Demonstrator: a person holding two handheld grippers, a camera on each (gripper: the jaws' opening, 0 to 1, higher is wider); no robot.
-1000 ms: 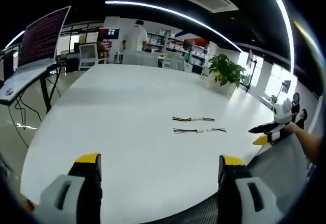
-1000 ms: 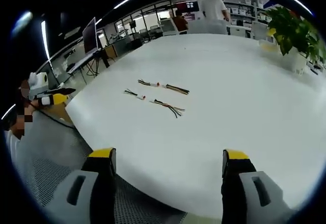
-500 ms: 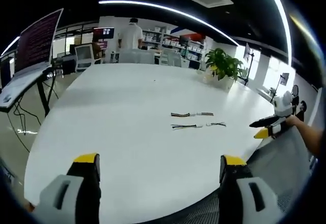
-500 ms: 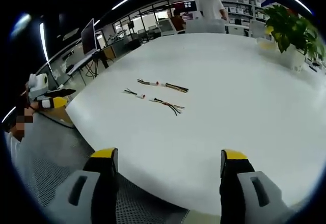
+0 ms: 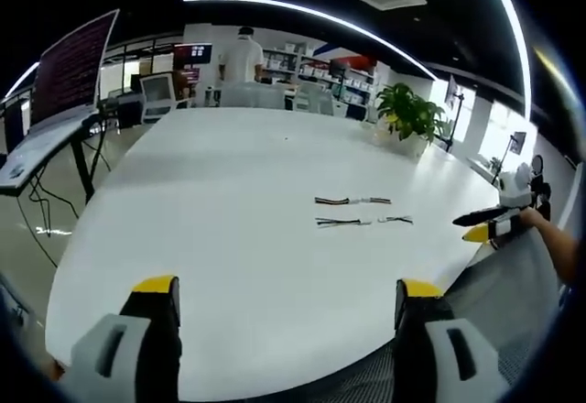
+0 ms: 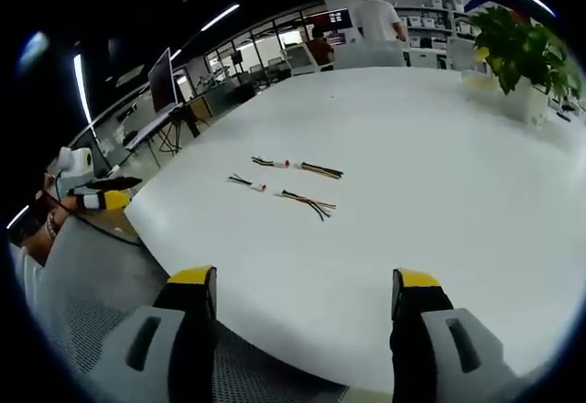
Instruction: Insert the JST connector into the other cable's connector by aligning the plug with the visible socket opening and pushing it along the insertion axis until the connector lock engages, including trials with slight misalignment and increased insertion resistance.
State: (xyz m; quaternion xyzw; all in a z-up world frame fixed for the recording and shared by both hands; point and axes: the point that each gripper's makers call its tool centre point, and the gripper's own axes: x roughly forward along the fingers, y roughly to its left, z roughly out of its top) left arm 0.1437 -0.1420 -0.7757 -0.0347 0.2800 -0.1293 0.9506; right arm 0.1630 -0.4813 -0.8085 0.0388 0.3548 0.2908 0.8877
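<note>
The big white bench point(image 5: 229, 192) is bare and flat almost all over, so a gripper can slide in from the near edge with nothing to bump. The only small things on it are two pairs of cables point(image 5: 362, 212) point(image 6: 288, 183), lying close together and well apart from both grippers. The left gripper point(image 5: 284, 307) and the right gripper point(image 6: 302, 293) both hang over the near edge with jaws wide apart. A potted plant point(image 5: 407, 119) stands at the far side, well away. A monitor point(image 5: 73, 64) on a desk stands off to the side, not on the bench.
</note>
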